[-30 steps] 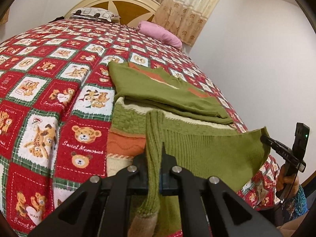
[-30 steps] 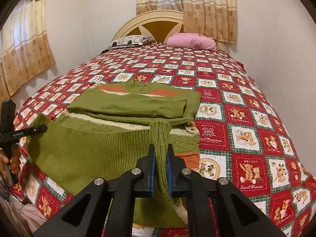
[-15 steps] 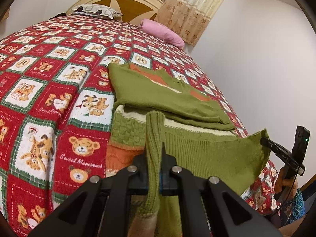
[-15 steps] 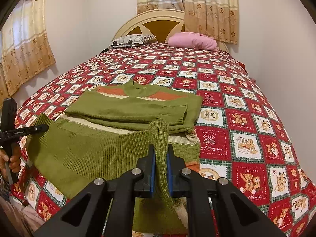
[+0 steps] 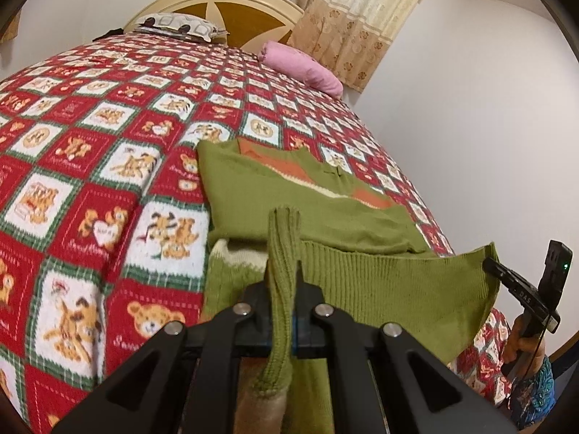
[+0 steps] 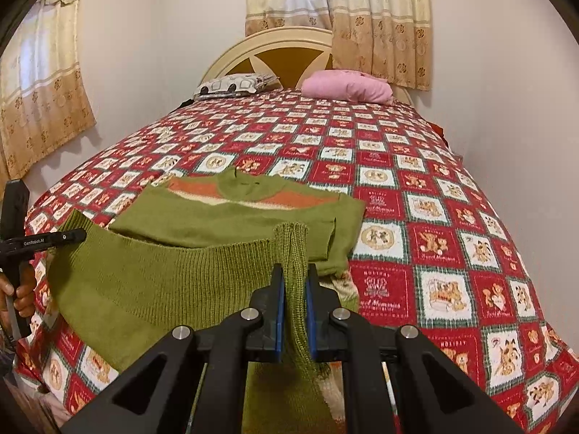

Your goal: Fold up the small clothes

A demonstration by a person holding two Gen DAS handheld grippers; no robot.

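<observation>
A green knit sweater [image 5: 275, 188] with orange and cream stripes lies on the bed, its sleeves folded across the body [image 6: 224, 217]. Its ribbed hem [image 5: 398, 282] is lifted off the bed and stretched between my two grippers. My left gripper [image 5: 284, 275] is shut on one hem corner, which sticks up between the fingers. My right gripper [image 6: 294, 278] is shut on the other corner. Each gripper also shows in the other's view: the right gripper [image 5: 486, 262] at the hem's far end, the left gripper [image 6: 81, 233] likewise. The sweater's lower body is hidden under the raised hem.
The red teddy-bear bedspread [image 5: 90, 144] covers the whole bed. A pink pillow [image 6: 347, 85] and a patterned pillow [image 6: 235, 83] lie by the headboard [image 6: 289, 43]. White walls run close along both sides, with curtains [image 6: 380, 18] behind. A hand [image 6: 21, 289] grips the left tool.
Both grippers have carried the hem forward and slightly up toward the collar. The raised hem now covers more of the sweater's lower part.
</observation>
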